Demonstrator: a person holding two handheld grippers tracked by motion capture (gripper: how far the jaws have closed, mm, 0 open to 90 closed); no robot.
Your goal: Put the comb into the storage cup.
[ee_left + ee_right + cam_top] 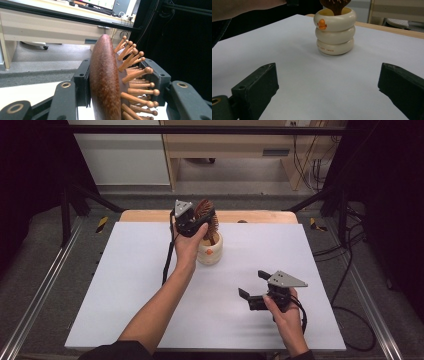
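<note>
The left gripper point(197, 222) is clamped on the brush point(206, 215) head; its handle is hidden inside the cup point(210, 251), at the table's point(150, 270) 12 o'clock. The right gripper point(252, 287) rests at 5 o'clock, jaws apart; its view cuts off the brush top.

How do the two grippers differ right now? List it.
The left gripper is raised over the cream cup; the right gripper sits low near the table. The left gripper's jaws are clamped on the wooden hairbrush, whose handle goes down into the cup; the right gripper's jaws stand wide apart with nothing between them. Both are black and hand-held.
</note>
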